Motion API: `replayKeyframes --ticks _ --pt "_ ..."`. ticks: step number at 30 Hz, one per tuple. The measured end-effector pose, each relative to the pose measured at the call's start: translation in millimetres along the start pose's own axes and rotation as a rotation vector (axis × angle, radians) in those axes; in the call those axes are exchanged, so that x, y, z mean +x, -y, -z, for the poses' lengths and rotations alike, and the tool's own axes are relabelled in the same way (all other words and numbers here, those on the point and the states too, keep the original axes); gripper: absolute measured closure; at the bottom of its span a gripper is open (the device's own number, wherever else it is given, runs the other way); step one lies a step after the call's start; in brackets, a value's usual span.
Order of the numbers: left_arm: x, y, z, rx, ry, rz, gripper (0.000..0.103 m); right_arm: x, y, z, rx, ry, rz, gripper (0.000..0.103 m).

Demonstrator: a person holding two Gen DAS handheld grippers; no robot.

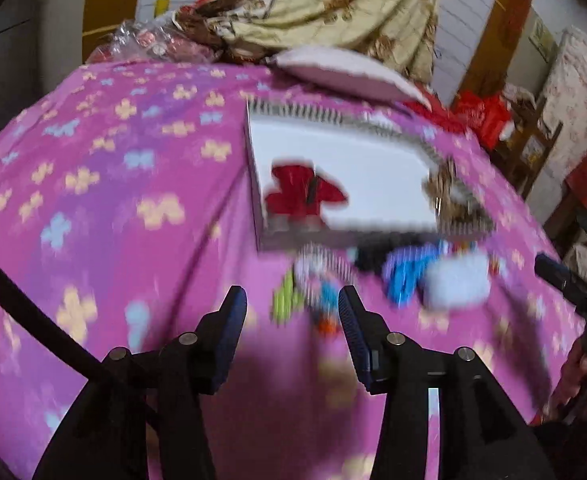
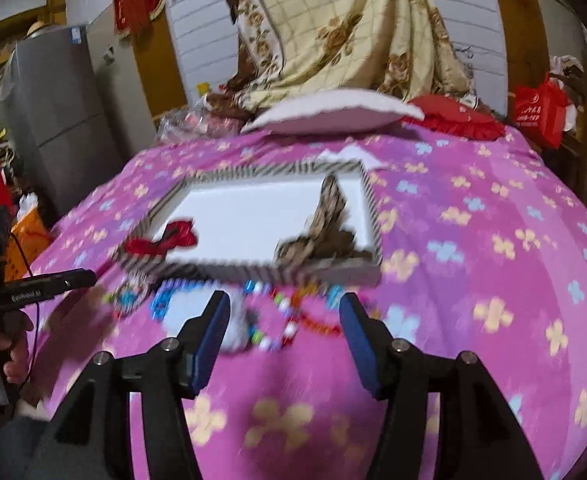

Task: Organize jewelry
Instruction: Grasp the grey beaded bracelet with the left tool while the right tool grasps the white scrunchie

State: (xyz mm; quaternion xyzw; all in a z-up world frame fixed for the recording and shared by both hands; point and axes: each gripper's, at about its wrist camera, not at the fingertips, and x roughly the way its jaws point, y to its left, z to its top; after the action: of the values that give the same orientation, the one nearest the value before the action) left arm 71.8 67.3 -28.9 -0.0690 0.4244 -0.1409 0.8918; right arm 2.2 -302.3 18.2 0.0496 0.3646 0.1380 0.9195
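A white box lid with a zebra-striped rim [image 1: 357,160] [image 2: 253,216] lies on the pink flowered bedspread. Inside it lie a red bow [image 1: 305,192] [image 2: 165,240] and a brown patterned hair piece [image 1: 449,188] [image 2: 325,220]. A blurred heap of colourful jewelry lies in front of the box: beaded pieces [image 2: 289,320], a blue item [image 1: 405,276] and a white fluffy item [image 1: 457,280]. My left gripper [image 1: 293,312] is open and empty just short of the heap. My right gripper [image 2: 285,320] is open and empty, its fingers standing either side of the beads.
A white pillow [image 2: 333,114] and a red cushion [image 2: 453,118] lie at the head of the bed, under a hanging floral quilt [image 2: 333,28]. A grey fridge [image 2: 65,112] stands left. A red bag [image 2: 541,114] hangs right.
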Motion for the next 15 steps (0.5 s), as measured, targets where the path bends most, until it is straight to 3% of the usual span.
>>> replayKeyframes --ticks 4,8,11,15 --pt "5.4 7.8 16.7 0.040 -0.013 0.046 0.076 8.2 -9.8 9.5 -0.032 -0.015 -0.030 0.043" --pt "6.6 14.5 6.8 0.068 0.008 0.062 0.076 22.5 -10.1 4.2 0.010 -0.022 -0.043 0.043" --pt "10.2 9.0 -8.7 0.021 0.038 0.050 0.077 31.7 -11.5 1.1 0.030 -0.033 -0.042 0.043" --pt "25.4 15.5 -19.0 0.047 0.019 0.065 0.077 38.4 -19.4 0.1 0.008 -0.043 -0.049 0.043"
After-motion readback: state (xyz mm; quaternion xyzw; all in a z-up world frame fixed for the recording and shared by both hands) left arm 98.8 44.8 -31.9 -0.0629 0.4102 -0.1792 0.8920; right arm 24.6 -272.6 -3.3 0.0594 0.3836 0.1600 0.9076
